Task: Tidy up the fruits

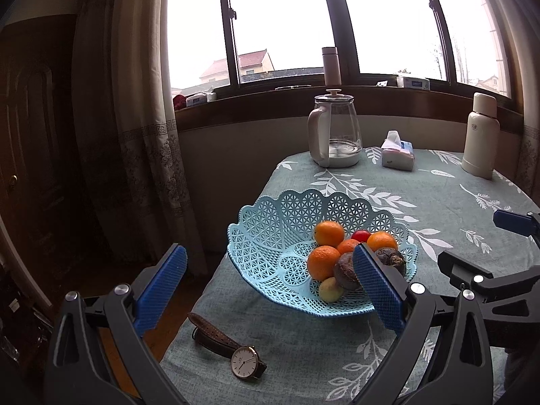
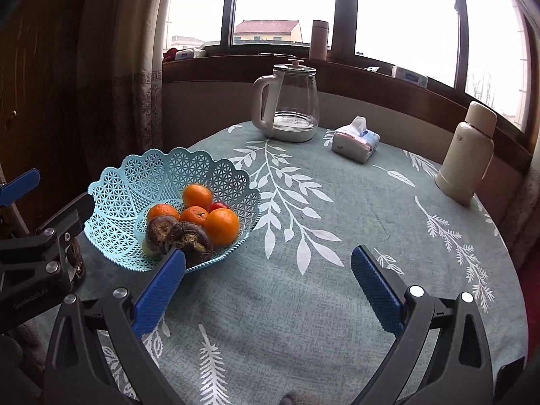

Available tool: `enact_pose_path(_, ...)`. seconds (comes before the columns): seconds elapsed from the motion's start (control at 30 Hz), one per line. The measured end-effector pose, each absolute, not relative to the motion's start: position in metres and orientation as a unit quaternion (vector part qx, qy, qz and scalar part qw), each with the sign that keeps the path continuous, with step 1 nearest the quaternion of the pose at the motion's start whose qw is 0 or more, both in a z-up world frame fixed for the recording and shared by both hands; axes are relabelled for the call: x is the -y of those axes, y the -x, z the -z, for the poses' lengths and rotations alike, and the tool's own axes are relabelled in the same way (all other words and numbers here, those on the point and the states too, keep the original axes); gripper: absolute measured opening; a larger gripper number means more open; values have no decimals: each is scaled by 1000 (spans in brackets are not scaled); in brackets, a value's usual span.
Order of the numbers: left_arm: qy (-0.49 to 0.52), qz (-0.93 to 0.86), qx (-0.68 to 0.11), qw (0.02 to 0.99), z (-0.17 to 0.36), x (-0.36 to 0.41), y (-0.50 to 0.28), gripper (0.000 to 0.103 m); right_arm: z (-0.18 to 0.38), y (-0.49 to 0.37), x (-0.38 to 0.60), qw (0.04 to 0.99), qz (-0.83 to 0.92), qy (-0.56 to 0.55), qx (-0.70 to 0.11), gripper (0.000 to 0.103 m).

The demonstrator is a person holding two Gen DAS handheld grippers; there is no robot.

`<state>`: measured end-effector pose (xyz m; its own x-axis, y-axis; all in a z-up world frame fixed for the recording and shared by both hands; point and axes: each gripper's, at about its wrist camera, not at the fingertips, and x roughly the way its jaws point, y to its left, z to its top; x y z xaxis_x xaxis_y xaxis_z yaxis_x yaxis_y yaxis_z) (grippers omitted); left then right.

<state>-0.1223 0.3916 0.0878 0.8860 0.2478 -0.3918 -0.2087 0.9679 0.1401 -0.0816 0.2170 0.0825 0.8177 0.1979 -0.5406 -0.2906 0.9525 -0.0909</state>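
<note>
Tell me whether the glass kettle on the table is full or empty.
Nearly empty. The glass kettle is clear through almost its whole body in both wrist views; whether a thin layer of water sits at the bottom, I cannot tell.

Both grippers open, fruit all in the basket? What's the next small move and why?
Probably back both off. The left gripper and right gripper are open and empty; every visible fruit already sits in the blue basket. Only a watch lies loose.
</note>
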Motion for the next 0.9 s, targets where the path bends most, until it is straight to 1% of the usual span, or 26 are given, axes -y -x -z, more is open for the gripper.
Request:
enact_pose_path(0.47,-54,-124,-220,966,-73,-391,126,100,-84,96,-225,958,-110,121,-237,98)
enact_pose_path(0.9,-63,-125,-229,963,-67,-390,120,100,-82,95,-225,957,-102,125,-239,98)
